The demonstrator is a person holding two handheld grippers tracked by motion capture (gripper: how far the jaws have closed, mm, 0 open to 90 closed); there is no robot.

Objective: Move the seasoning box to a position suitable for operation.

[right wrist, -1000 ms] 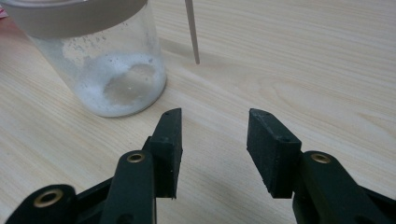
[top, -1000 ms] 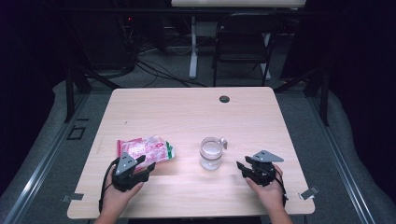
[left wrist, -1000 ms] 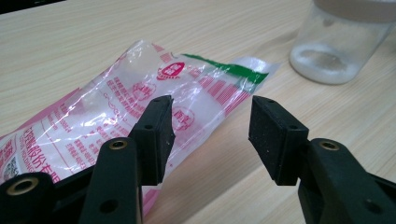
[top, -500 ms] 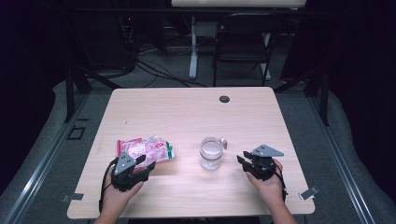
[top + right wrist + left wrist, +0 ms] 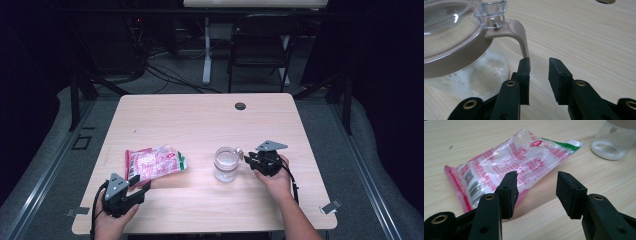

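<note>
One hand-held gripper [image 5: 248, 160] now nearer the jar [image 5: 226, 164].

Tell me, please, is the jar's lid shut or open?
Shut: the clear lid sits flat on the jar, with its tan latch hanging down the side.
</note>
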